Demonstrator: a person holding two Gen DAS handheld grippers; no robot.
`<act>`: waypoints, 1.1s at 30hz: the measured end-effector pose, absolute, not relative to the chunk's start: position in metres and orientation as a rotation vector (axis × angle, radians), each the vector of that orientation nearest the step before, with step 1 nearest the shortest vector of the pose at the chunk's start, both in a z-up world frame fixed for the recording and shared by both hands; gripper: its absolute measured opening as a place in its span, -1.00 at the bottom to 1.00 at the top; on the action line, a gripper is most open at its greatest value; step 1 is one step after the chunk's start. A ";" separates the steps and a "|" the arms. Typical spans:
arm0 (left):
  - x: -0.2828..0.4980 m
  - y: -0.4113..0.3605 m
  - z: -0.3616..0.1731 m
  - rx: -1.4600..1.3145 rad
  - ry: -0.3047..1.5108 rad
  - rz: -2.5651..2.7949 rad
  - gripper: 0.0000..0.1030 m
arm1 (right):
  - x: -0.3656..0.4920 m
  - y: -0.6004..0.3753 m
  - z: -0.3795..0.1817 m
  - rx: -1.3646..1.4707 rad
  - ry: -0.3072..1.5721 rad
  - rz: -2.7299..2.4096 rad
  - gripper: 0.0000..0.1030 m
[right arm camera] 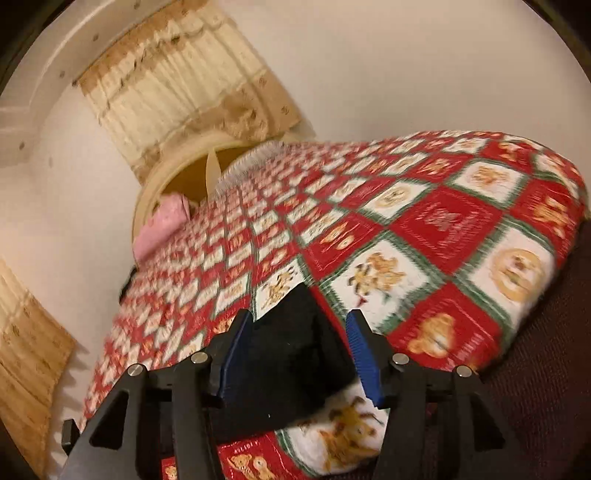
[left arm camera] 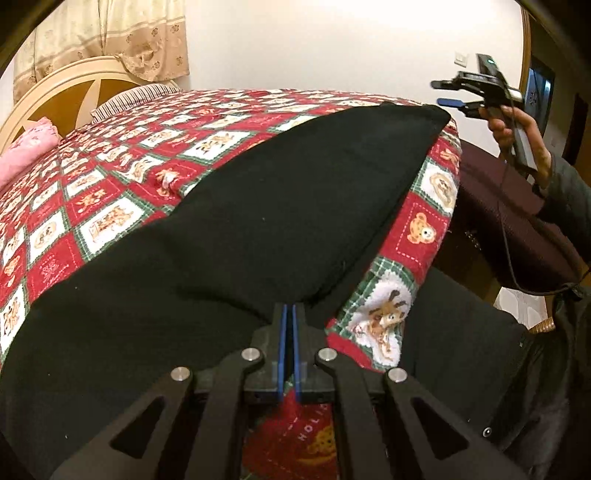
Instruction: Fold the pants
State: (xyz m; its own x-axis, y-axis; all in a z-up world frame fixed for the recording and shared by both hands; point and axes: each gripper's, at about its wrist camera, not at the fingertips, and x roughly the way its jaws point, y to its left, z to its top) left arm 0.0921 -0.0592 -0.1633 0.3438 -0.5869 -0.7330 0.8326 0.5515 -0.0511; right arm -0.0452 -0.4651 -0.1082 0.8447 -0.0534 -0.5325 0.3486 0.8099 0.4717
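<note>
Pants [left arm camera: 236, 229], black, lie spread along the near edge of the bed [left arm camera: 424, 229], running from the left gripper [left arm camera: 289, 314] out to the far foot corner, where one end sits right at the edge. The left gripper has its blue pads pressed together on a raised fold of the pants at the near edge. The right gripper [left arm camera: 448, 94], seen from the left wrist view, is held in the person's hand [left arm camera: 517, 129] in the air past that far corner, clear of the cloth; its fingers stand spread. In the right wrist view (blurred) the right gripper [right arm camera: 299, 321] is wide apart with a black end of the pants below and between the fingers; whether anything touches cannot be told.

The quilt [right arm camera: 424, 221], red, white and green checks with bears, is bare across the middle and far side of the bed. At the head end a pink cloth [left arm camera: 26, 151] and a striped pillow [left arm camera: 129, 98] lie against the cream headboard [left arm camera: 55, 88]. Beige curtains [left arm camera: 110, 33] hang behind. A dark maroon surface [left arm camera: 517, 221] lies beside the foot edge.
</note>
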 end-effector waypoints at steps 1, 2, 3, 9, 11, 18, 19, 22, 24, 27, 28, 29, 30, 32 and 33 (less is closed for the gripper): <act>0.092 -0.058 -0.164 0.354 0.780 -0.948 -0.93 | -0.036 -0.464 -0.109 0.570 0.559 -0.225 0.04; 0.093 -0.057 -0.164 0.346 0.779 -0.947 -0.93 | -0.024 -0.461 -0.112 0.536 0.600 -0.222 -0.08; 0.093 -0.056 -0.164 0.342 0.779 -0.946 -0.93 | -0.016 -0.458 -0.113 0.514 0.618 -0.224 -0.16; 0.095 -0.054 -0.165 0.324 0.772 -0.945 -0.91 | 0.018 -0.447 -0.134 0.403 0.768 -0.230 -0.58; 0.097 -0.054 -0.166 0.315 0.773 -0.948 -0.91 | 0.018 -0.443 -0.133 0.351 0.784 -0.254 -0.68; 0.099 -0.057 -0.166 0.310 0.766 -0.947 -0.91 | 0.018 -0.446 -0.106 0.297 0.718 -0.275 -0.92; 0.098 -0.056 -0.166 0.308 0.765 -0.945 -0.91 | 0.021 -0.445 -0.100 0.289 0.705 -0.277 -0.92; 0.097 -0.055 -0.167 0.305 0.762 -0.941 -0.91 | 0.033 -0.441 -0.090 0.261 0.681 -0.297 -0.92; 0.096 -0.055 -0.168 0.307 0.759 -0.938 -0.91 | 0.043 -0.443 -0.092 0.238 0.686 -0.326 -0.92; 0.093 -0.056 -0.168 0.323 0.747 -0.931 -0.91 | 0.048 -0.450 -0.107 0.220 0.703 -0.381 -0.95; 0.090 -0.056 -0.168 0.336 0.740 -0.927 -0.91 | 0.047 -0.453 -0.111 0.224 0.707 -0.399 -0.97; 0.089 -0.056 -0.168 0.343 0.737 -0.926 -0.91 | 0.043 -0.457 -0.116 0.245 0.710 -0.400 -0.97; 0.088 -0.056 -0.168 0.347 0.735 -0.926 -0.91 | 0.037 -0.461 -0.119 0.284 0.709 -0.382 -0.98; 0.089 -0.055 -0.169 0.343 0.737 -0.931 -0.91 | 0.029 -0.465 -0.123 0.304 0.721 -0.360 -0.97; 0.090 -0.055 -0.168 0.338 0.740 -0.935 -0.91 | 0.024 -0.468 -0.122 0.306 0.718 -0.354 -0.97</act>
